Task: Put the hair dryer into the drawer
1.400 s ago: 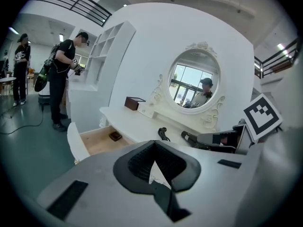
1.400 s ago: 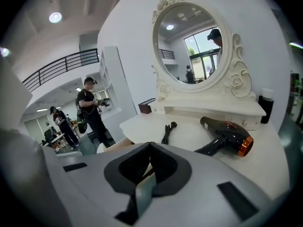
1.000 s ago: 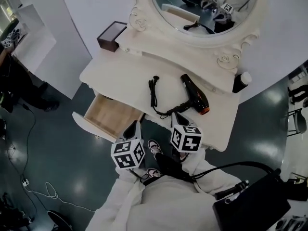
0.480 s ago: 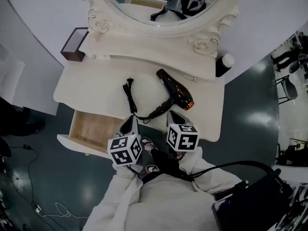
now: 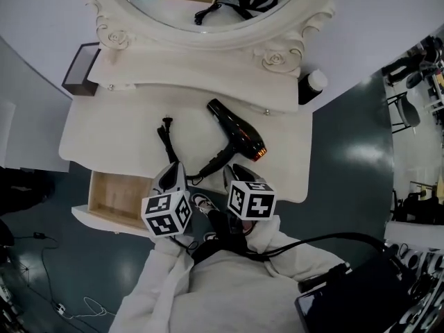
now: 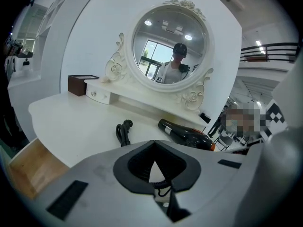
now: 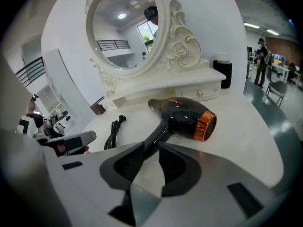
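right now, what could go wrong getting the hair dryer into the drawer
1. The right tongs are opening with nothing between them yet. Gripped by its slim handle, the hair dryer might tip, its body being the bulkier end.
2. Its cord lies loose on the vanity top and could drag, snag, or hang out of the drawer.

Setting: staged dressing corner inside an open lab/office hall. Evidence: white dressing table, ornate oval mirror, curved white backdrop wall, dark polished floor, mezzanine railing, office chairs.
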Demonstrator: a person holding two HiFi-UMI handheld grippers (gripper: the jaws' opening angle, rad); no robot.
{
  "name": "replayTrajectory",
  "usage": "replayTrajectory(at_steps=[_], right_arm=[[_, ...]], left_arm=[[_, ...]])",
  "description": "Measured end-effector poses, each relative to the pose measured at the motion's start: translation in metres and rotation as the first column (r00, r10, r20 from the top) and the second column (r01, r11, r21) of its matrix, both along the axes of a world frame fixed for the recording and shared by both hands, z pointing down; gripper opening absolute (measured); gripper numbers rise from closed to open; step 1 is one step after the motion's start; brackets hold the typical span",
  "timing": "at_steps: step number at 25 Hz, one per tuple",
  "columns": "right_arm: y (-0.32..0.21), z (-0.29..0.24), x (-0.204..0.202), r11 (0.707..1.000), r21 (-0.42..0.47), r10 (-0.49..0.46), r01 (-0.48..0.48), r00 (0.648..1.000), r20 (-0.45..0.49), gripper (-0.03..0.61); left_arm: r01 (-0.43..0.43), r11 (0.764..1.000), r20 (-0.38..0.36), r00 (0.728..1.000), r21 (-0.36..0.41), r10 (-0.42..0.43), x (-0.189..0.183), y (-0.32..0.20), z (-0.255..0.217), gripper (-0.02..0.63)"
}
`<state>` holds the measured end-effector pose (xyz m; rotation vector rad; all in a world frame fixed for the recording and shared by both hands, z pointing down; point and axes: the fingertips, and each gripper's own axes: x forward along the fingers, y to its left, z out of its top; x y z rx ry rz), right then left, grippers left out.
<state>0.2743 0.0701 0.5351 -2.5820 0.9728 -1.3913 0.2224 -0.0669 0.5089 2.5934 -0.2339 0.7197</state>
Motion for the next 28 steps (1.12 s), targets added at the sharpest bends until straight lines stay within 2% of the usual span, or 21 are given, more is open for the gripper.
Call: replayTrajectory(at_steps=[1,2,11,16,23,28], right_arm=[[0.0,0.003,0.001,1.0,0.007,0.01,-0.01,1.0,0.023,0.158],[0.0,0.006,0.002,1.0,0.014,0.021,-0.022,0.999,0.046,0.179],[-0.011,0.022,0.021,0.995,0.025,0.097,-0.101,0.987,0.129,0.238],[-0.016,0.032,0.028,0.983,0.05,0.16,-0.174,0.966,0.202,0.259],[-0.02,0.046,0.041,0.963,0.042,0.244,-0.266,0.927,0.286,0.27],[-0.023,0.053,0.049,0.953,0.02,0.284,-0.304,0.91,0.301,0.27]], left_arm=[[-0.003,1.0,0.002,1.0,0.002,0.003,0.005,-0.002,0.001,0.008],[-0.007,1.0,0.004,1.0,0.001,0.007,0.011,-0.003,0.002,0.008],[-0.095,0.995,0.015,0.995,0.016,0.094,0.055,0.003,0.006,0.008],[-0.118,0.993,0.045,0.992,0.016,0.117,0.063,0.003,0.016,0.008],[-0.115,0.993,0.078,0.991,0.02,0.113,0.065,-0.004,0.027,0.008],[-0.103,0.994,0.09,0.991,0.028,0.1,0.06,-0.012,0.027,0.008]])
